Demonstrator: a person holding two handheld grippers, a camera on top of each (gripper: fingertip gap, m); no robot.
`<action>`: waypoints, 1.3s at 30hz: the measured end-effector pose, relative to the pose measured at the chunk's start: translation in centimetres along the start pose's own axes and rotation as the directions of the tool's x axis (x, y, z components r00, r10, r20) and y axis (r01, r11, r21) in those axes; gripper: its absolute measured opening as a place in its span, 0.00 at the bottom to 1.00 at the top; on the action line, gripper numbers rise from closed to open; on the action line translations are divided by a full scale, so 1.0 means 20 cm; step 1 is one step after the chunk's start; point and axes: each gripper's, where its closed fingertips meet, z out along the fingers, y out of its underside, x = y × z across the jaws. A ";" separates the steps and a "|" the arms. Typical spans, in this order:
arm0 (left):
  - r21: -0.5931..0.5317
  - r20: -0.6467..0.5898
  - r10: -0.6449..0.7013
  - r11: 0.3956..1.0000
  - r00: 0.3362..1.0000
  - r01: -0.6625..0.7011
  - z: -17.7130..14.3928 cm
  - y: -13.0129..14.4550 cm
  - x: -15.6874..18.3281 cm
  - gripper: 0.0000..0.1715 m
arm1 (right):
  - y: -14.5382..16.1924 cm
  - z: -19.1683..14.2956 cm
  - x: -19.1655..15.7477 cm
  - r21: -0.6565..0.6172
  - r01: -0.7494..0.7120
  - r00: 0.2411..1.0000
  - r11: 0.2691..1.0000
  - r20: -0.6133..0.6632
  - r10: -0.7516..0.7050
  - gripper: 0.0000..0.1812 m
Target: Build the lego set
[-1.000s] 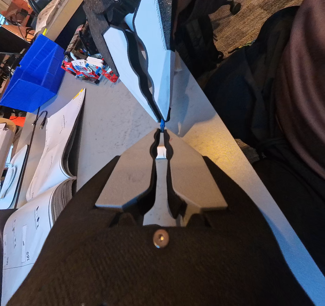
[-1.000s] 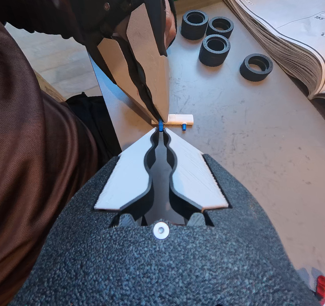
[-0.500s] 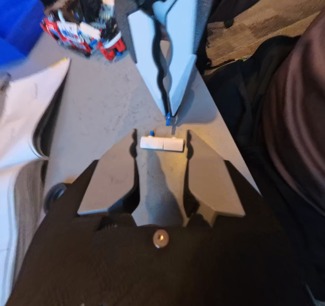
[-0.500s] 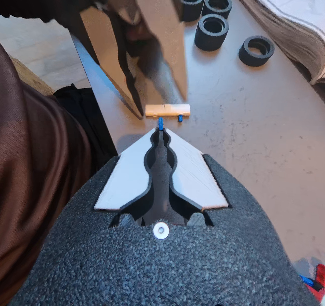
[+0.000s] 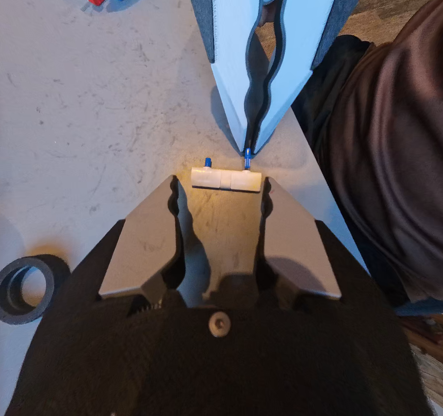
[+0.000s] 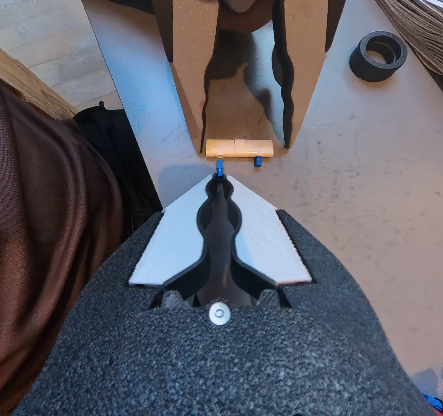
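beam: white lego beam lies flat on the grey table close to its near edge, long side across both views, so its side holes face the right gripper.
seated pin: one blue pin already stands out of the beam's side, at 1 o'clock from the right tips.
right gripper: jaws pinched on a second blue pin, aimed at the free hole; in the right wrist view a small gap shows, in the left it looks to touch, so i judge it not yet pushed home.
left gripper: jaws spread wide, one tip off each end of the beam at 12 o'clock, holding nothing; probably ready to brace it.
tyre: black tyre at 2 o'clock, well apart, waiting.
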 end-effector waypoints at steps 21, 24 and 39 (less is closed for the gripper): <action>0.044 0.018 -0.023 0.999 1.000 0.022 0.00 0.00 0.00 0.33 | -0.01 0.02 0.03 0.014 0.011 0.999 1.000 -0.046 -0.011 0.02; 0.043 0.035 -0.043 0.998 0.998 0.041 0.00 0.00 0.00 0.33 | -0.02 0.02 0.03 0.019 -0.004 0.999 1.000 -0.053 0.005 0.02; 0.051 0.106 -0.117 0.992 0.987 0.112 0.00 0.00 -0.02 0.33 | -0.02 0.02 0.03 0.077 -0.066 0.988 0.995 -0.137 0.076 0.01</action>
